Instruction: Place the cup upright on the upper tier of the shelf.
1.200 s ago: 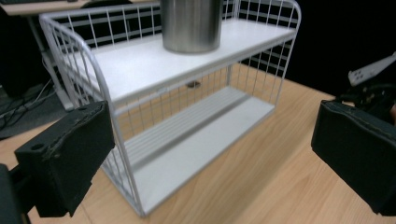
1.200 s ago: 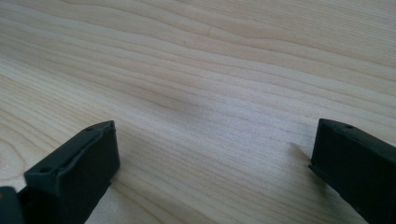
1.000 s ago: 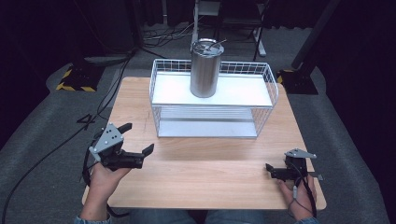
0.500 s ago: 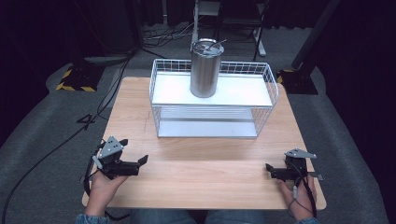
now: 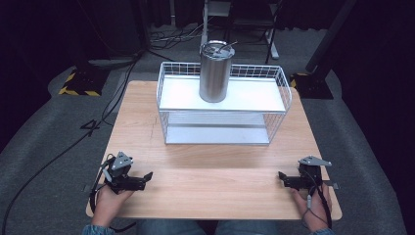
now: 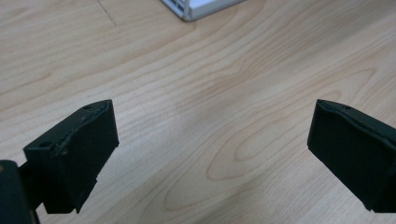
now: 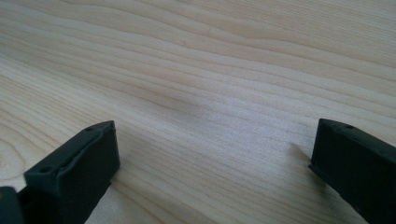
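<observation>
A steel tumbler (image 5: 215,71) with a lid stands upright on the top shelf of a white wire rack (image 5: 222,105) at the far middle of the wooden table (image 5: 210,161). My left gripper (image 5: 145,179) rests low at the near left of the table, open and empty, its jaws pointing right. In the left gripper view the gripper (image 6: 210,154) has bare wood between its jaws, and a corner of the rack (image 6: 196,9) shows at the top. My right gripper (image 5: 282,178) lies at the near right, open, jaws pointing left. The right gripper view has the gripper (image 7: 212,168) over bare wood.
The rack's lower shelf (image 5: 218,132) holds nothing. Cables (image 5: 112,98) trail over the grey floor to the left of the table. Dark stands and a yellow-black striped base (image 5: 78,83) sit beyond the table's far edge.
My left gripper has come down and back toward the near left edge of the table and now rests there. The right gripper has stayed put.
</observation>
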